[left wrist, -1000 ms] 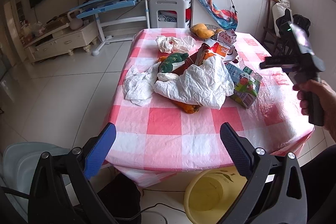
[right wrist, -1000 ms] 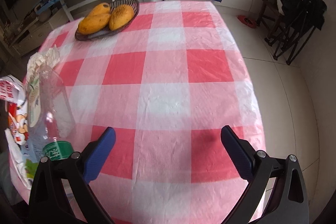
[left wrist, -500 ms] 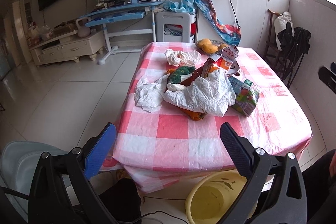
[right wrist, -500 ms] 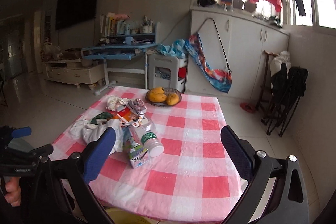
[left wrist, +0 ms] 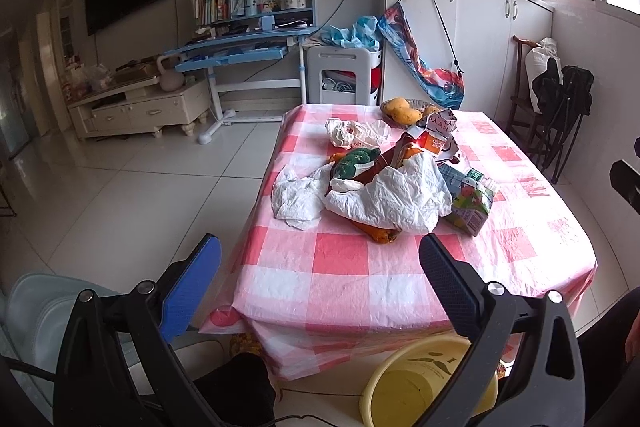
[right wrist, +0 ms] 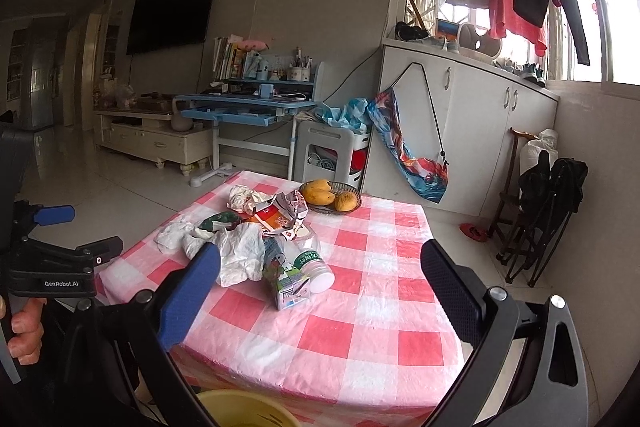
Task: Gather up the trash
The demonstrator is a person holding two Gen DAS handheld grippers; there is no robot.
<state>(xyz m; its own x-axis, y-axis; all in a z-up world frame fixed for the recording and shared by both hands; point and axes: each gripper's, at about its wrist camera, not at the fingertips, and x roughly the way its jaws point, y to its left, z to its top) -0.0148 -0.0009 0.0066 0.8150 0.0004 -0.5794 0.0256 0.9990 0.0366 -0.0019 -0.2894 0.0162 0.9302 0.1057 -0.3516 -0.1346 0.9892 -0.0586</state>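
A heap of trash lies on the pink checked table [left wrist: 400,291] [right wrist: 360,331]: a crumpled white plastic bag [left wrist: 396,195] [right wrist: 240,251], white tissue [left wrist: 296,195], a green wrapper [left wrist: 356,163], a torn red and white carton [left wrist: 436,135] [right wrist: 280,211], a green juice box [left wrist: 472,203] [right wrist: 290,287] and a clear bottle lying on its side [right wrist: 312,259]. My left gripper [left wrist: 320,287] is open, held back from the table's near edge. My right gripper [right wrist: 320,287] is open too, above the near corner. A yellow bucket [left wrist: 424,387] [right wrist: 244,409] stands on the floor below the table.
A basket of mangoes [left wrist: 404,109] [right wrist: 330,195] sits at the table's far end. Beyond it are a white stool [left wrist: 340,75], a blue desk [left wrist: 240,47] and white cabinets [left wrist: 480,39]. Folded dark chairs [left wrist: 560,115] lean at the right wall. A pale chair [left wrist: 40,315] is at lower left.
Both grippers have pulled back and up from the table. The right view swung from the bare tablecloth up to the whole room. Both stayed open.
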